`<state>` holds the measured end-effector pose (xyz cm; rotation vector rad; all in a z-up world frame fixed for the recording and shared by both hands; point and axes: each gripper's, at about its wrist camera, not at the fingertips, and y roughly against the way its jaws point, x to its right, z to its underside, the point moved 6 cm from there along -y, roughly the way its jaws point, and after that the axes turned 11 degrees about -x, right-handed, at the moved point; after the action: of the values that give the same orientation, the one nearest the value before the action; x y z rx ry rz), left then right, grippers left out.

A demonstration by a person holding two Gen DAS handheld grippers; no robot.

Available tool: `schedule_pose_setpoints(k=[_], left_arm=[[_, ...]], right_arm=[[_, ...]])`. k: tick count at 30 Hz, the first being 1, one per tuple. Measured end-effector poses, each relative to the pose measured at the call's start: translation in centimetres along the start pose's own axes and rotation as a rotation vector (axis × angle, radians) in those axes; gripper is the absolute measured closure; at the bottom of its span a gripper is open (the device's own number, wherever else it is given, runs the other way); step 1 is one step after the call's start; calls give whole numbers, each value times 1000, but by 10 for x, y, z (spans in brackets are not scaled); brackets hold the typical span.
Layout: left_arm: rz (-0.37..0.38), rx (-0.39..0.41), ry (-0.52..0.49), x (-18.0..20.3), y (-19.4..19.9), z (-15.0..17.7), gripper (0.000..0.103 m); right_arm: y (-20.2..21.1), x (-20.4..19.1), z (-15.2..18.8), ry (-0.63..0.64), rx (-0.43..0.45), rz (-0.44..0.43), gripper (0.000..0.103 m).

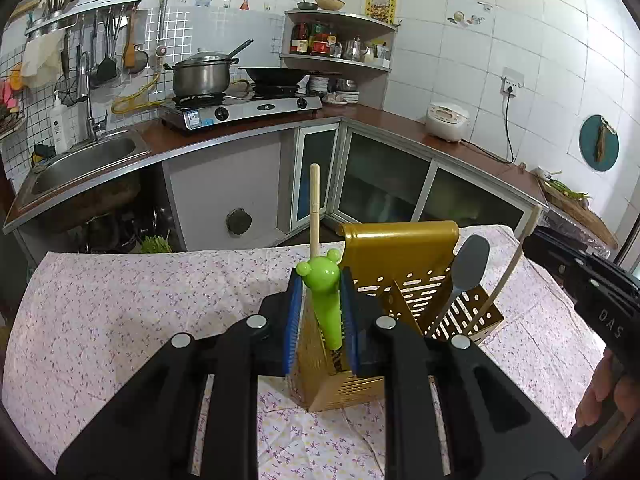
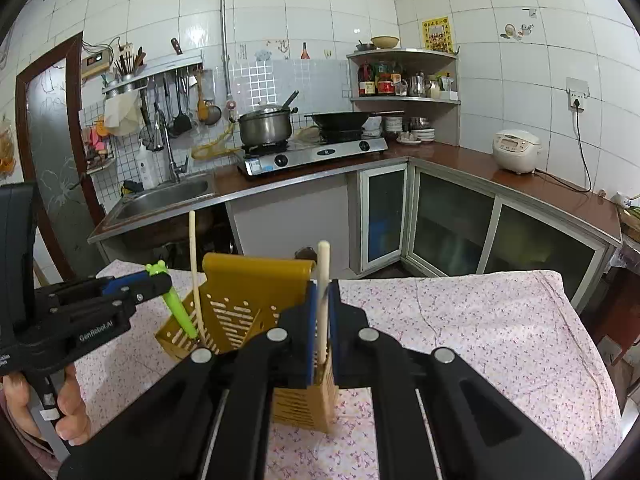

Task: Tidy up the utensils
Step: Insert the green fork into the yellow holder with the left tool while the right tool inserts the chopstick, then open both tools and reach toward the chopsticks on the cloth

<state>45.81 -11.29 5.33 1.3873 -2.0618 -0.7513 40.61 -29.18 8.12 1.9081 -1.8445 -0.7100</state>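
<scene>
both tongs grip utensils upright over the gold holder (image 1: 400, 248) on the table: left tongs (image 1: 320, 312) hold the green bear-handled utensil (image 1: 326, 300), right tongs (image 2: 322, 320) the cream handle (image 2: 323, 304), compartments directly below.

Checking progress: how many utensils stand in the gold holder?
4: green bear-handled utensil in the left jaws, wooden stick behind it, grey spatula to its right, cream handle in the right jaws. Others may be hidden.
</scene>
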Motion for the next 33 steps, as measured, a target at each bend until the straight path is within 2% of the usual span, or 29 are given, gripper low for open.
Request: schedule_pose_setpoints(k=[3, 5, 9, 10, 11, 12, 13, 17, 19, 24, 33], left_arm=[[9, 7, 0, 1, 6, -2, 85], [19, 9, -3, 4, 15, -2, 81], [33, 32, 22, 4, 42, -4, 48], [26, 41, 27, 3, 50, -4, 39], [18, 51, 34, 1, 59, -2, 36], [10, 55, 43, -2, 66, 0, 31], [-3, 55, 49, -5, 74, 5, 27], [-49, 48, 57, -14, 90, 29, 13], [-72, 33, 54, -19, 95, 49, 7], [-66, -28, 64, -24, 96, 96, 5], [-26, -217, 96, -16, 57, 169, 5]], right_arm=[[7, 0, -2, -2, 5, -7, 96], [15, 0, -3, -1, 17, -10, 96], [33, 6, -4, -17, 24, -3, 95], [37, 7, -1, -21, 17, 0, 89], [41, 9, 2, -25, 9, 5, 81], [46, 11, 7, -26, 6, 16, 64], [49, 12, 10, -25, 5, 23, 58], [58, 16, 38, -18, -44, 53, 57], [56, 19, 55, -35, -93, 40, 52], [48, 18, 110, -43, -210, 60, 43], [21, 14, 182, -75, -375, 72, 42]])
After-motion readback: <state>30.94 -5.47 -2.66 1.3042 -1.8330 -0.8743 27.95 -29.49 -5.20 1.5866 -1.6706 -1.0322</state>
